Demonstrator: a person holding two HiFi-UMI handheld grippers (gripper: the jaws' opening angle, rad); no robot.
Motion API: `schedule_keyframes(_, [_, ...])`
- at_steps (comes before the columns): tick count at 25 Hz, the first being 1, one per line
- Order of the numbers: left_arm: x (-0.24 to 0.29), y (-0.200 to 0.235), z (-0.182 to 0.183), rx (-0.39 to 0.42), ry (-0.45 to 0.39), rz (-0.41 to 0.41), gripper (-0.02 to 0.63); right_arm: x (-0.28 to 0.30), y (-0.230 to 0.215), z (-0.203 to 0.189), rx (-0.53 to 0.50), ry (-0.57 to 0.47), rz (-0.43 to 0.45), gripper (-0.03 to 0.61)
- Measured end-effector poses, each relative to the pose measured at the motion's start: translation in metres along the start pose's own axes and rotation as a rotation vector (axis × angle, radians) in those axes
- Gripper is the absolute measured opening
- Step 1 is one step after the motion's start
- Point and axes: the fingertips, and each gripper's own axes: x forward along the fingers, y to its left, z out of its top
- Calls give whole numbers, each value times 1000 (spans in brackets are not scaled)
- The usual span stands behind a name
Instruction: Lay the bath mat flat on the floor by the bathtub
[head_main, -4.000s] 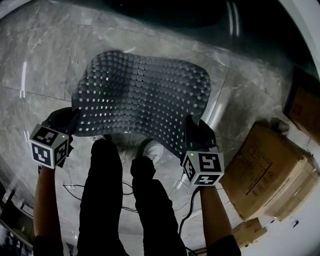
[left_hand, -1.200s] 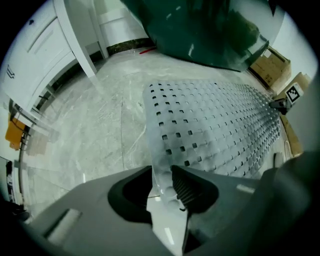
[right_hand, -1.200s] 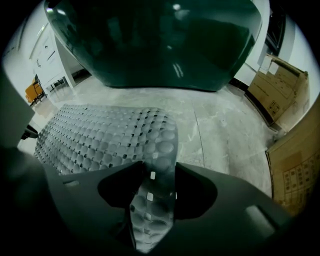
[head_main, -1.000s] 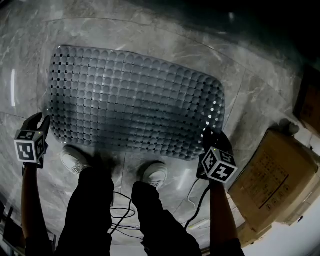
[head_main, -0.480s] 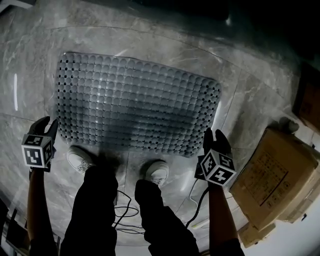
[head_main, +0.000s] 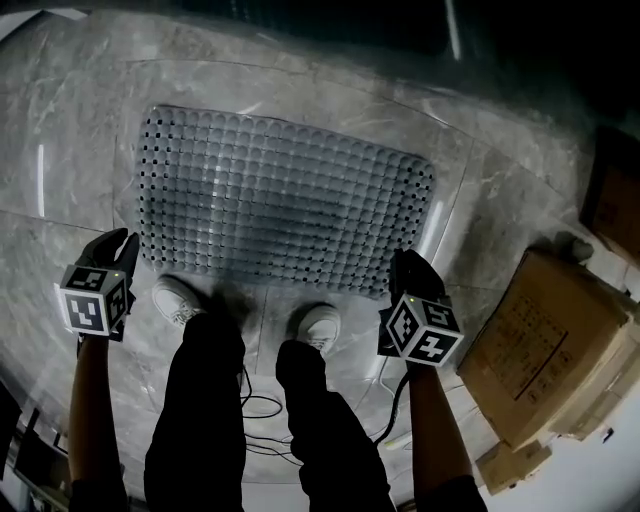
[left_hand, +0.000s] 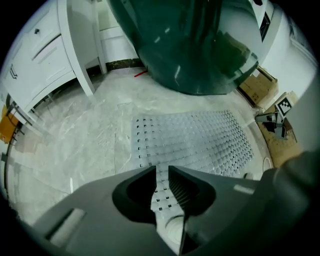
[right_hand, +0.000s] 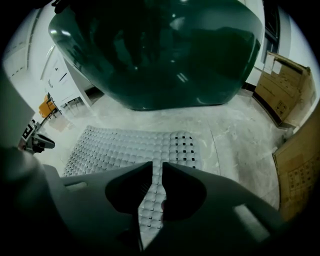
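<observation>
The grey perforated bath mat (head_main: 285, 215) lies spread flat on the marble floor, its far long edge toward the dark green bathtub (head_main: 350, 20). My left gripper (head_main: 118, 240) hovers just off the mat's near left corner. My right gripper (head_main: 405, 262) hovers off the near right corner. Neither touches the mat. In the left gripper view the left gripper (left_hand: 162, 170) shows a narrow gap with nothing in it, the mat (left_hand: 200, 140) beyond and the tub (left_hand: 195, 45) behind. The right gripper (right_hand: 157, 166) looks the same above the mat (right_hand: 125, 147).
The person's white shoes (head_main: 178, 298) (head_main: 318, 325) stand at the mat's near edge, with cables (head_main: 250, 405) trailing behind them. Cardboard boxes (head_main: 540, 340) stand at the right. A white cabinet (left_hand: 45, 50) is left of the tub.
The mat, held up and sagging four seconds ago, came down flat on the floor. Both grippers have since let go and drawn back toward the person.
</observation>
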Motion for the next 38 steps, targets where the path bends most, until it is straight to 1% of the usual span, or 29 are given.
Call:
schedule_keyframes(2, [-14,-12,8,-11,-7,-19,49,-10,6,5,5,6,20,67])
schedule_keyframes(4, [-25,-21,13,-10,-15,-32,38,-20,17,9,-3,10,41,58])
schedule_keyframes(5, [-30,-24,12,-7,-15,-35,5,-25,23,10,-12,10,47,46])
schedule_keyframes(6, [-34,-27,12,-7,-14,-39,0,-31,29,12,-17,9,53,30])
schedule_keyframes(9, [-48,-34,20,-18,-22,-53,0,-46,46,23,-6,-3,87,28])
schedule_keyframes(12, [-65,-42,34,-20,-48,-56,0,-64,59,40,-1,-41,111,26])
schedule_keyframes(17, [-97,-59,53,22,-84,-67,0,-97,76,60,-18,-73,134,26])
schedule_keyframes(20, [-119,-73,63,28,-104,-85,0,-120,82,75,-32,-104,143,26])
schedule_keyframes(23, [-142,-86,71,10,-119,-98,0,-142,86,88,-32,-122,145,26])
schedule_keyframes(27, [-170,-97,86,5,-165,-85,0,-172,95,104,-50,-138,151,26])
schedule_keyframes(30, [-186,-111,96,16,-204,-86,0,-190,97,114,-65,-162,147,26])
schedule_keyframes(32, [-195,-122,104,39,-226,-98,0,-201,97,120,-68,-180,139,26])
schedule_keyframes(34, [-204,-132,111,55,-246,-111,0,-213,97,128,-53,-207,126,26])
schedule_keyframes(38, [-229,-149,126,61,-286,-132,0,-237,102,143,14,-253,101,26])
